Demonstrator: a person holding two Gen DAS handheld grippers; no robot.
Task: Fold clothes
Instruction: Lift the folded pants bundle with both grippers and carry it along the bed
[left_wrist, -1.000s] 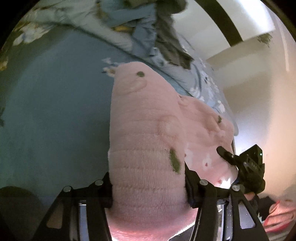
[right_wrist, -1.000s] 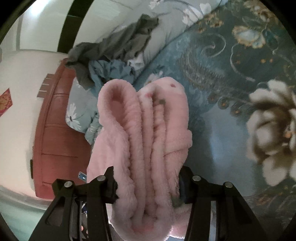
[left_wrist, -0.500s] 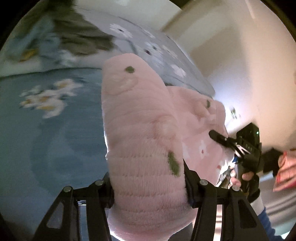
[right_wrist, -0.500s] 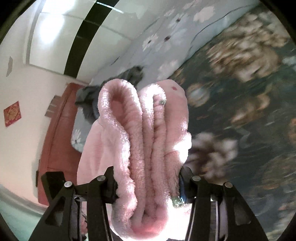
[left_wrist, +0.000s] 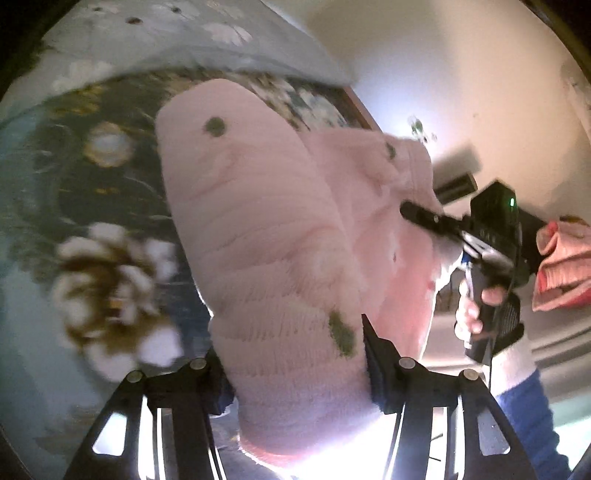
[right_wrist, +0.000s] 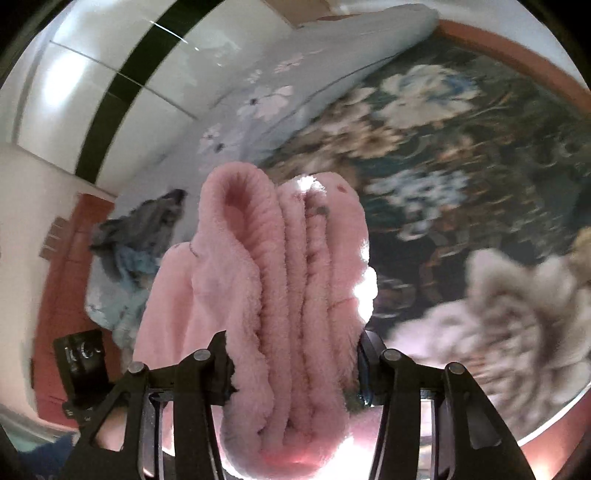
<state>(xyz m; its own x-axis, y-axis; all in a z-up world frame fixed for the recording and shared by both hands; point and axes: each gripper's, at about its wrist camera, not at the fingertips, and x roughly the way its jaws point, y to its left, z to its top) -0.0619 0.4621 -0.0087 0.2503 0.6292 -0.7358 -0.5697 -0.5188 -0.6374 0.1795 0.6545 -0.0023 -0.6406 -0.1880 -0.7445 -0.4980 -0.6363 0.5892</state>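
- Carrying is the step in hand — you have the folded pink garment clamped at both ends, left gripper and right gripper each clenched on a thick bundle of its layers, lifted clear above the bed.
- Next, judging by this, you need a bare patch of bedspread and a level, joint lowering so the folds don't slip apart.
- Around you: dark floral bedspread below, pale blue quilt at the far side, grey clothes heaped far left, white wall to the right.
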